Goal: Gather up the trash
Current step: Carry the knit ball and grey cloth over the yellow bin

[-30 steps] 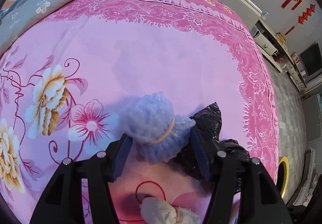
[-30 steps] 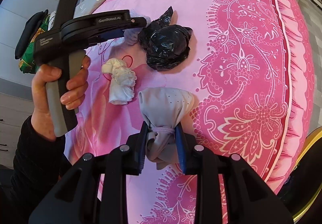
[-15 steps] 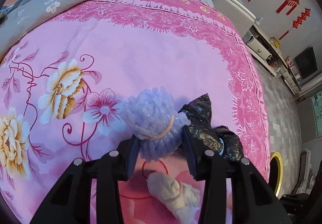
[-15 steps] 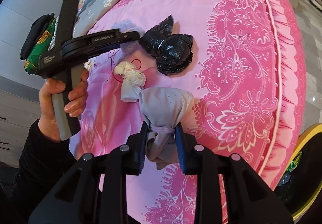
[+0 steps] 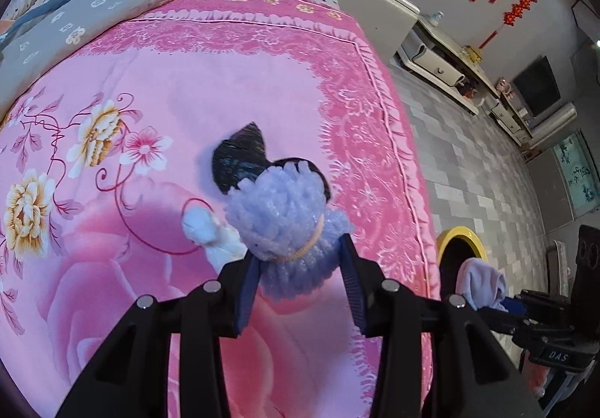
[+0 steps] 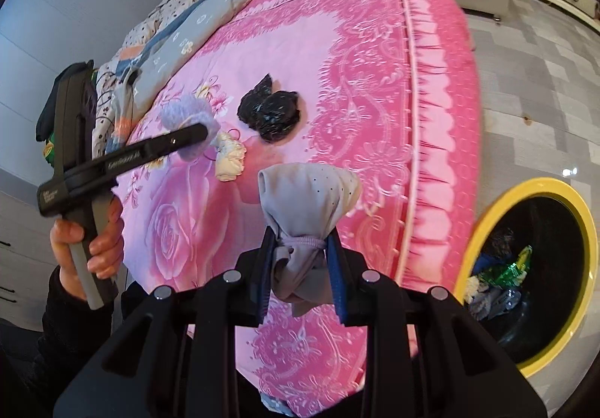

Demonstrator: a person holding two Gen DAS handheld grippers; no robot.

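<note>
My left gripper [image 5: 298,281] is shut on a fluffy purple bundle [image 5: 285,215] tied with a band, held above the pink bed. It also shows in the right wrist view [image 6: 187,118]. My right gripper [image 6: 300,279] is shut on a grey cloth bundle [image 6: 305,200], held near the bed's edge; it shows in the left wrist view [image 5: 482,283] over the bin. A black bag bundle [image 6: 272,110] and a white bundle [image 6: 230,157] lie on the bed. A yellow-rimmed bin [image 6: 483,215] with trash inside stands on the floor at the right.
The pink floral bedspread [image 5: 187,87] covers the bed, with a grey quilt [image 5: 93,9] and pillows at its head. Low cabinets [image 5: 442,57] line the far wall across the tiled floor [image 5: 468,163].
Both grippers have lifted their bundles and swung right, toward the bed's edge. The yellow bin has come into full view at the right. The black and white bundles stay on the bed.
</note>
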